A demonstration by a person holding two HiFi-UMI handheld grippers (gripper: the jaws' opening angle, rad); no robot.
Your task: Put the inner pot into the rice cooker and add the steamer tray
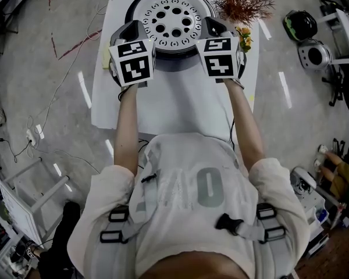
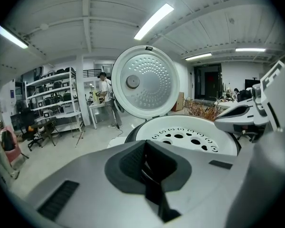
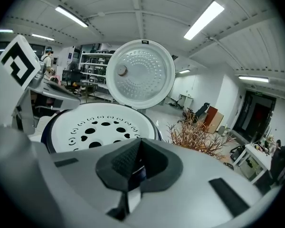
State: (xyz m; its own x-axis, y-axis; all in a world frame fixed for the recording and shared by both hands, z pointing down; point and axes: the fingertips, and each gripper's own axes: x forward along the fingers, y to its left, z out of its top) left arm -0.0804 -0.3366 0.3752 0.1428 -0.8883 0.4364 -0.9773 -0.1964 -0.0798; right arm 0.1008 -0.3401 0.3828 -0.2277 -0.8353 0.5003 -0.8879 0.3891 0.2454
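Observation:
The white steamer tray (image 1: pixel 173 22) with its round holes sits in the open rice cooker (image 1: pixel 174 58) on the white table. Whatever lies beneath the tray is hidden. The cooker's lid (image 2: pixel 145 82) stands upright behind it. My left gripper (image 1: pixel 131 36) is at the cooker's near left rim and my right gripper (image 1: pixel 218 32) at its near right rim. The left gripper view looks over the shut left gripper (image 2: pixel 149 172) at the tray (image 2: pixel 187 136). In the right gripper view the right gripper (image 3: pixel 133 172) is shut, with the tray (image 3: pixel 97 127) and lid (image 3: pixel 140 75) beyond. I cannot tell whether either touches the rim.
The table (image 1: pixel 174 109) extends toward me from the cooker. A dried brown plant (image 1: pixel 241 2) and a small yellow item (image 1: pixel 244 38) stand at the cooker's right. Cables and a white rack (image 1: pixel 29 196) are on the floor at left, equipment (image 1: pixel 314 54) at right.

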